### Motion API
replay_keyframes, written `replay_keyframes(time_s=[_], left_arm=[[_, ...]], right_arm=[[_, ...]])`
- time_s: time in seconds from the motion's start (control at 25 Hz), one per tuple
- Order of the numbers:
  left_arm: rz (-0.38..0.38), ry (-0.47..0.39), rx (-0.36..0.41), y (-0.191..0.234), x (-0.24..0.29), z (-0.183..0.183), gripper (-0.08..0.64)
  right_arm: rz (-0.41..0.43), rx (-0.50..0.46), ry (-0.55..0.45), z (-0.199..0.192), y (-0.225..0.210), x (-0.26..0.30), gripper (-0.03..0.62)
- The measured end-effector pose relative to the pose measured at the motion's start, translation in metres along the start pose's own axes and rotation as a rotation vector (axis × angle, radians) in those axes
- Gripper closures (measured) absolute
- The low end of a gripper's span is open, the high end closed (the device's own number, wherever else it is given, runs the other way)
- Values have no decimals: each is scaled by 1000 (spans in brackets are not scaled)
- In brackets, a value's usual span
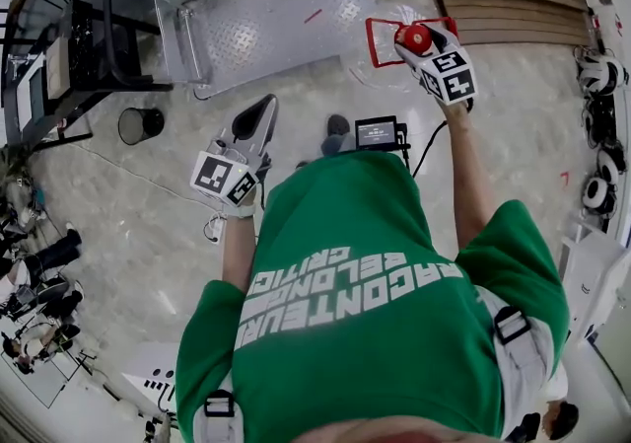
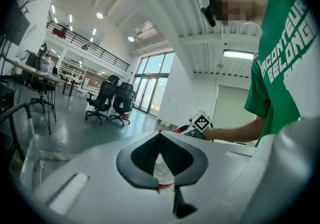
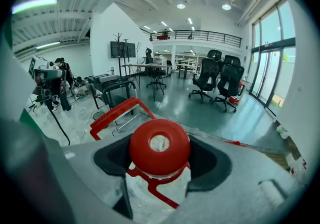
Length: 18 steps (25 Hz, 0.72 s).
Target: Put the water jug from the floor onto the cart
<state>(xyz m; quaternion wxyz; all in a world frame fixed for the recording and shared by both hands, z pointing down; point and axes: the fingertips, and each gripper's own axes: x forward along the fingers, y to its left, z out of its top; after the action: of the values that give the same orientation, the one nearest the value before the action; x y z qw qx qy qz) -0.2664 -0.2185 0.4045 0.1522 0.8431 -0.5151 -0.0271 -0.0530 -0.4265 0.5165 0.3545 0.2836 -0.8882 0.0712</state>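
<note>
Jug (image 1: 386,61) is just beside the cart (image 1: 276,22), at its right edge and not yet on the deck. The right gripper (image 1: 418,39) is clamped on its red cap (image 3: 160,147). Keep the neck upright, carry it left and clear the deck's lip. The left gripper (image 1: 258,117) is closed and empty. The shirt (image 1: 394,352) reads "RACONTEUR"; the jug shows no legible label.

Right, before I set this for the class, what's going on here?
A person in a green sweatshirt holds a gripper in each hand. The right gripper has the red cap of the water jug between its jaws, though a firm grip isn't clear. The jug is beside the metal cart, not yet on it. The left gripper hangs off to the side, jaws together, holding nothing.
</note>
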Motion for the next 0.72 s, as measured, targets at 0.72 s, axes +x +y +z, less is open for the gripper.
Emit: replay_keyframes(time_s=[0.72], left_arm=[[152, 32, -59, 44, 18, -16, 546]], right_arm=[[95, -41, 14, 25, -22, 69, 293]])
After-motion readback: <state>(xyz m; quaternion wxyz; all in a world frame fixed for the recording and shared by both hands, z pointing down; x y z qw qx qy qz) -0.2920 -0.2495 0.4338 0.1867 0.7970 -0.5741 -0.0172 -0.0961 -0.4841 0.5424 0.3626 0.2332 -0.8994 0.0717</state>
